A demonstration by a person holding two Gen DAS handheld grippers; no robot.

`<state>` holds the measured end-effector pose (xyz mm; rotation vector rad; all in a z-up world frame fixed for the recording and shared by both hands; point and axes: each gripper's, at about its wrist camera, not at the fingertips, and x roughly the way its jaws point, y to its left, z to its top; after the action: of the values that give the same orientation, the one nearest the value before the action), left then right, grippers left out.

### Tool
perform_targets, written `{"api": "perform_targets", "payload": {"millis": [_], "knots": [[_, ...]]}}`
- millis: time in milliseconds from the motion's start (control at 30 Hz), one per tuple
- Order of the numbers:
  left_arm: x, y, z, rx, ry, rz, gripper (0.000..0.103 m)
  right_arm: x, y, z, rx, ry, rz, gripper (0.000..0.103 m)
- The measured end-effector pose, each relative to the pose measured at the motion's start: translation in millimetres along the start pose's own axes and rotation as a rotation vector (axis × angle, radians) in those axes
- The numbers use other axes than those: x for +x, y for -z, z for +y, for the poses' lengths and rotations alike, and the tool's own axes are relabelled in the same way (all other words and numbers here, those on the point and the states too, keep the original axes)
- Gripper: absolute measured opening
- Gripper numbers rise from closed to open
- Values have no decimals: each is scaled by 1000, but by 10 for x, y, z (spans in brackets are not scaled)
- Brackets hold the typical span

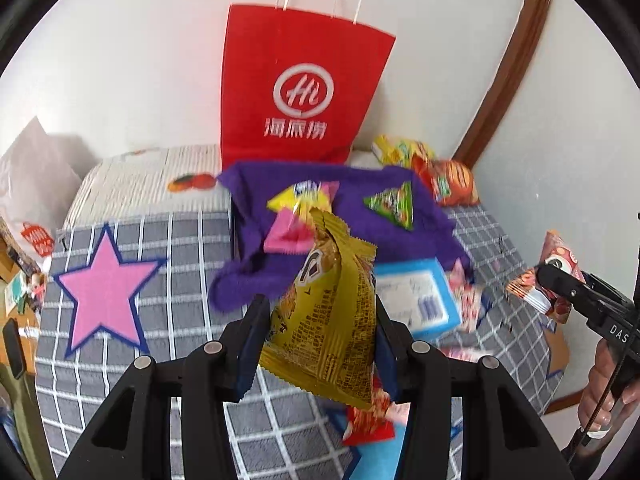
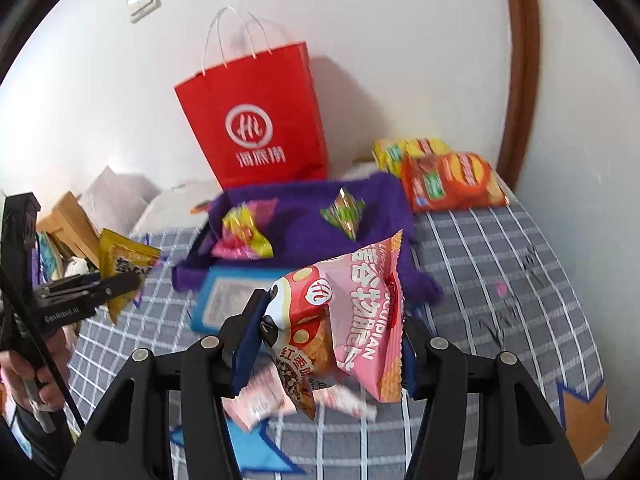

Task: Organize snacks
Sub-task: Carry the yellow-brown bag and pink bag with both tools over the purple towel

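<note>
The left tongs (image 1: 320, 332) are closed on a gold snack packet (image 1: 328, 312), held above the checked bed cover (image 1: 192, 248); the right tongs (image 2: 328, 336) pinch a pink snack packet (image 2: 352, 304) the same way. Both packets look light, puffy and crinkly, probably slippery and easily crushed, so a hold on the flat sealed edge seems safest. Ahead of both tongs stands the red paper bag (image 1: 296, 92), behind a purple cloth (image 1: 360, 208) carrying small sweets.

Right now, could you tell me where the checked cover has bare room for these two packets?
Free: the checked cover right of the purple cloth, below the orange packet; also around the pink star. Crowded: the purple cloth with its candies, the blue box, and the loose packets beside it.
</note>
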<state>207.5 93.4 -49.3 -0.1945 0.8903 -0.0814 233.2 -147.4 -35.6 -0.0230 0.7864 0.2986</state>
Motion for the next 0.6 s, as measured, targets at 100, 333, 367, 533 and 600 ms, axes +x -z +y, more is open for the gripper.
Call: {"api": "perform_targets", "payload": {"millis": [100,333,367,533,600], "knots": [[20,-161,-44,3,-4,-24,46,82,-229,78,-25,-8,-21,56],[171,-523,-116,26,-14,-43,46,347,-683,203,-70,-29,-53,56],[199,-579,-117,27,-16,-46,46,382,-739,208,-73,-28,-56,56],[339,-846,-102,20,-3,-38,46,584,-1040,292,-98,-45,-53,56],[364,-959,-69,4,-11,-54,46,650,-1175,327,-94,-101,-45,56]]}}
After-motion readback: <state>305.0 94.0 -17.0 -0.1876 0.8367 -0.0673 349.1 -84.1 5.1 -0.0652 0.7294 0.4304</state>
